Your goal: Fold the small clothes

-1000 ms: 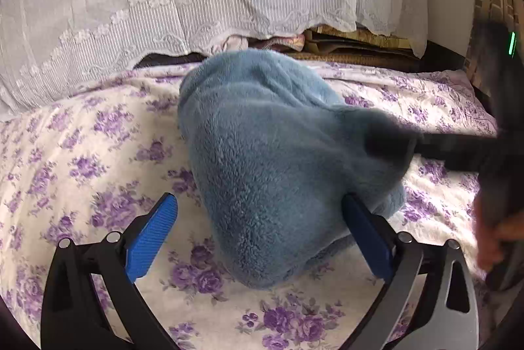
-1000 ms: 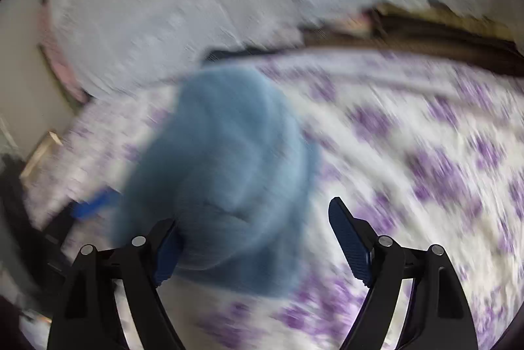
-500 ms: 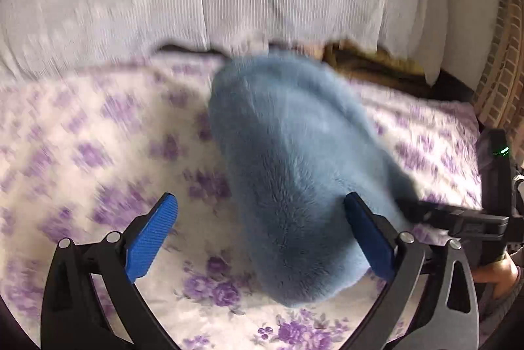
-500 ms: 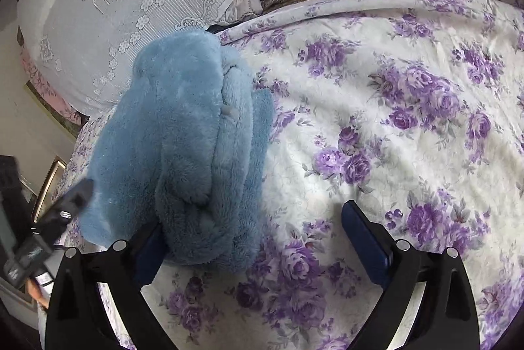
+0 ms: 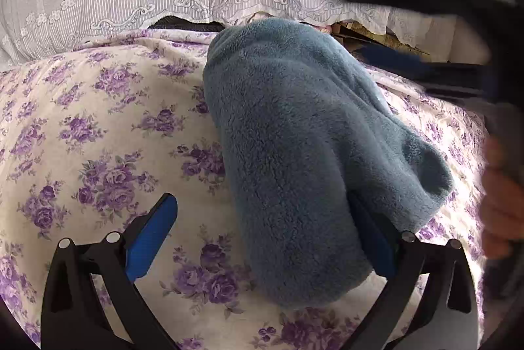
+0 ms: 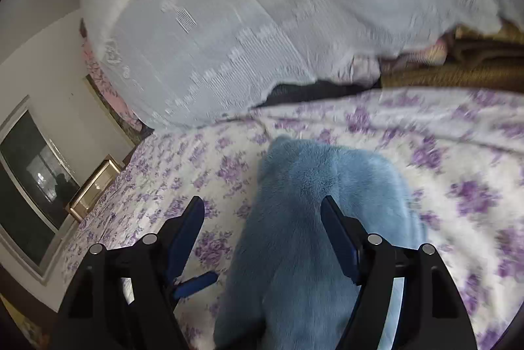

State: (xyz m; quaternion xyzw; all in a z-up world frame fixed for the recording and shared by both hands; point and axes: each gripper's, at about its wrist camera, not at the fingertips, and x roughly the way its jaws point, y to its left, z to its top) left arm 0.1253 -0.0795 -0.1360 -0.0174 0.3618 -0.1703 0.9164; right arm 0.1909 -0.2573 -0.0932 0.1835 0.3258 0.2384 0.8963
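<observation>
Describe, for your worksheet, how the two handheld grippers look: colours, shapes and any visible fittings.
The left gripper and the right gripper look alike: each has two matte black, angular finger arms with triangular cut-outs, round silver pivot bolts on the knuckles, and flat bright blue pads lining the inner faces. No cables show. A bare hand appears blurred at the left view's edge.

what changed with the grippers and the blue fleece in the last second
The right gripper swung up from beside the blue fleece garment to above it, jaws open, gripping nothing. The left gripper stayed open at the garment's near end. The garment stayed bundled on the floral bedspread.
</observation>
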